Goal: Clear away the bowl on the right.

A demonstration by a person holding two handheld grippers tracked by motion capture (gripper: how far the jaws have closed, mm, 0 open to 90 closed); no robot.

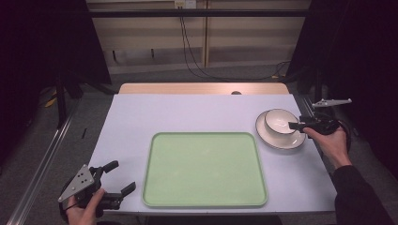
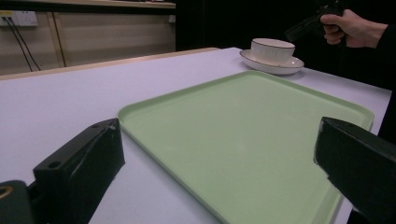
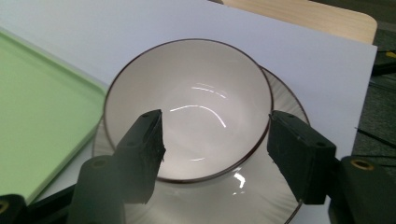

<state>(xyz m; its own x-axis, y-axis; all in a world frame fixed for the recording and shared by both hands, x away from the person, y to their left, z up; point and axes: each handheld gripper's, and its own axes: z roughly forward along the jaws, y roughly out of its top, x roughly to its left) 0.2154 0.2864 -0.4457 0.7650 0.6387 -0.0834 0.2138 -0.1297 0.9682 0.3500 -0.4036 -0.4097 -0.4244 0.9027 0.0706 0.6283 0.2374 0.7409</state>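
Observation:
A white bowl (image 1: 280, 121) with a dark rim stands on a white saucer (image 1: 281, 140) at the table's right, just past the far right corner of an empty pale green tray (image 1: 204, 135). My right gripper (image 1: 294, 125) reaches the bowl from the right. In the right gripper view its jaws (image 3: 215, 122) stand apart over the bowl (image 3: 187, 107), one jaw above the bowl's inside and the other outside its rim, with the saucer (image 3: 252, 200) underneath; no pad presses on the rim. My left gripper (image 1: 123, 176) is open at the front left, beside the tray's near left corner, holding nothing.
The pale table top (image 1: 202, 112) has bare room behind and left of the tray. In the left gripper view the tray (image 2: 243, 140) lies ahead between the jaws, with the bowl (image 2: 273, 49) and the other hand (image 2: 350, 28) beyond. Cables hang behind the table's far edge.

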